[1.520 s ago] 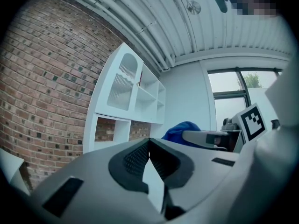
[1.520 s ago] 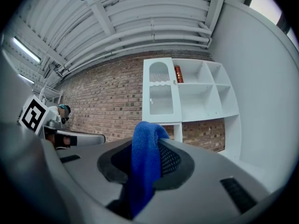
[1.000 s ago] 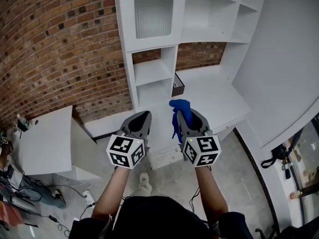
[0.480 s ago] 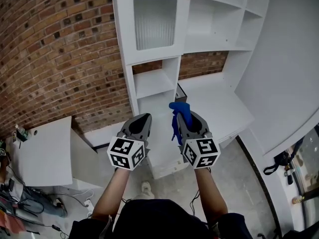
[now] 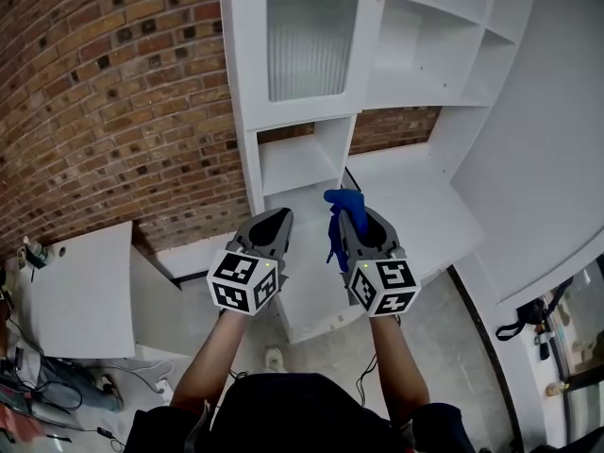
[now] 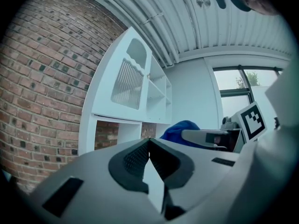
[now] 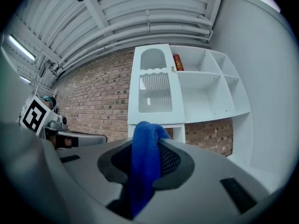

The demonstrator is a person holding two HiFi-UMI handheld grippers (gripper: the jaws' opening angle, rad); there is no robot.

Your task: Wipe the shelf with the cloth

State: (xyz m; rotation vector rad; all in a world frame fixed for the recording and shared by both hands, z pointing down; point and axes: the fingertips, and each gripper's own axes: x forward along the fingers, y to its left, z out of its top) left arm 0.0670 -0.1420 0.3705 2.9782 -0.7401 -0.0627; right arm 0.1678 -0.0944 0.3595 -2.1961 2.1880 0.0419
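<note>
The left gripper's [image 6: 149, 140] jaws meet at their tips with nothing between them. Beyond stands a white shelf unit [image 6: 140, 97] with a ribbed door, against a brick wall [image 6: 46, 78]. To the right, a blue cloth [image 6: 179, 128] bulges at the right gripper [image 6: 189, 134].

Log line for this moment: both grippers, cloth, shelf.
left gripper: shut, empty | right gripper: shut on blue cloth | shelf: not yet touched
</note>
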